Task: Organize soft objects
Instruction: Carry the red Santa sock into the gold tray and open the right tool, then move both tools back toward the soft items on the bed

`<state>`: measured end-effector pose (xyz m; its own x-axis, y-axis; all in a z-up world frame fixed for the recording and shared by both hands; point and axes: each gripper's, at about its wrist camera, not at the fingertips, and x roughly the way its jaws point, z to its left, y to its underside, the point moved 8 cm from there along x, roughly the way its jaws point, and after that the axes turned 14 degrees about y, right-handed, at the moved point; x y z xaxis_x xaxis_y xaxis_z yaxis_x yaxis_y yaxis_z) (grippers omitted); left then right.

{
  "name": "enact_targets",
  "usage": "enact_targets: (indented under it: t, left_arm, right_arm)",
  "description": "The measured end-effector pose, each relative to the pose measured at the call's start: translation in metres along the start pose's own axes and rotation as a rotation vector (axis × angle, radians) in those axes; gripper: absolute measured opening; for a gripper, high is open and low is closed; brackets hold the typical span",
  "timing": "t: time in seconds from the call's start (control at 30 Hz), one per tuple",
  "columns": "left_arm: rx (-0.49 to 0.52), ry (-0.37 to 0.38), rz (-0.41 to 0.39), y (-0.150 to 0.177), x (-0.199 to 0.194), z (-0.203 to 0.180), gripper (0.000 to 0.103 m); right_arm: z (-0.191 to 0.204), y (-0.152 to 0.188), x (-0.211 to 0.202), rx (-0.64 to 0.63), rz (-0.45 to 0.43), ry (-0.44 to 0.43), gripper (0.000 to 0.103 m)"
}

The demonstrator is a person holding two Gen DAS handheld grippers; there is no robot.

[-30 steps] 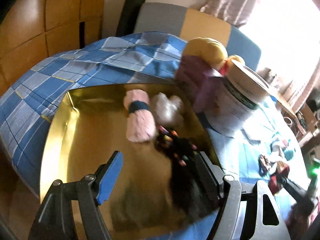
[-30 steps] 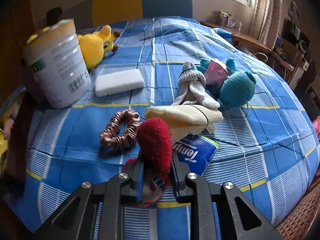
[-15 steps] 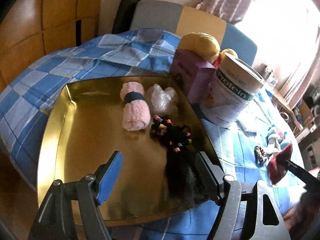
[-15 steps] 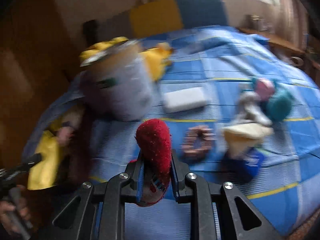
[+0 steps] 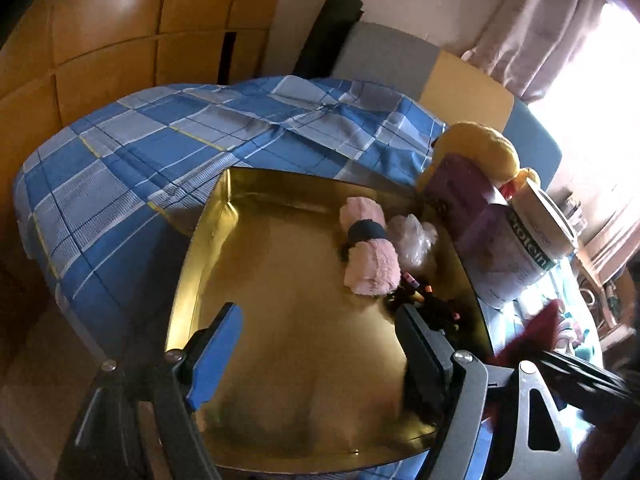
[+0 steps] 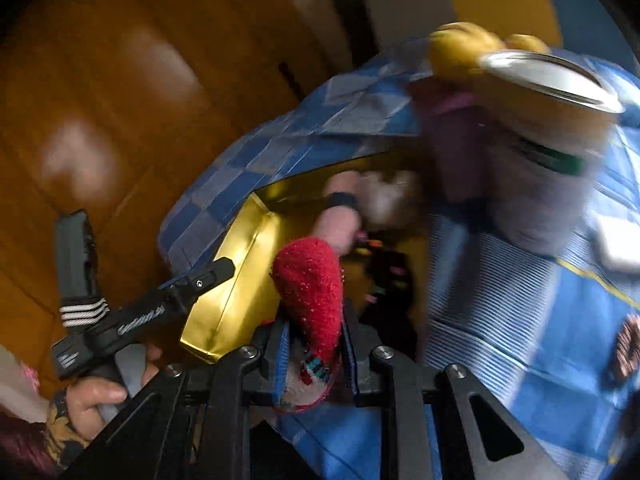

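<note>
Swung over from the bed (image 5: 120,152), the right tongs (image 6: 314,344) grip one red sock (image 6: 310,296) above the gold tray (image 5: 280,360). Left tongs (image 5: 320,340), just widened, hold nothing. Inside the tray lie three things: one pink roll (image 5: 370,256), one clear bag (image 5: 412,236), one bunch of hair ties (image 5: 432,308).

The can (image 5: 524,256) carries the word "Protein" in white running up a dark green band on its side; its smaller print is too blurred to read.

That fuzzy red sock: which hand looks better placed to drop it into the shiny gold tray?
The right. Its hand-held gripper is already clamped on the fuzzy red sock, close to the shiny gold tray. The left hand-held gripper hangs open and empty over the tray.
</note>
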<state>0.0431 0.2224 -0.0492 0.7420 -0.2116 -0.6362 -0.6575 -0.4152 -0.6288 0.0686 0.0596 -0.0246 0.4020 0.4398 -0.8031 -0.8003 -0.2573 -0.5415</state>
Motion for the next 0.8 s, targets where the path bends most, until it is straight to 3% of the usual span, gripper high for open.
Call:
enact_targets:
  t: [0.17, 0.2, 0.33, 0.6, 0.8]
  left_arm:
    - [-0.03, -0.032, 0.002, 0.001, -0.001, 0.018, 0.079]
    - [-0.03, -0.033, 0.002, 0.002, -0.002, 0.02, 0.079]
    - [-0.032, -0.047, 0.014, 0.007, 0.0, 0.027, 0.079]
    - [0.004, -0.035, 0.01, 0.008, 0.001, 0.015, 0.079]
    - [0.077, -0.003, 0.001, 0.007, -0.005, -0.011, 0.079]
  right_arm:
    - [0.024, -0.006, 0.055, -0.033, 0.105, 0.003, 0.027]
    - [0.026, -0.004, 0.064, -0.039, 0.128, 0.007, 0.032]
    - [0.018, 0.005, 0.086, -0.046, 0.166, 0.083, 0.038]
    - [0.005, 0.001, 0.052, -0.025, 0.076, 0.106, 0.04]
    - [0.005, 0.004, 0.028, -0.061, -0.016, 0.18, 0.04]
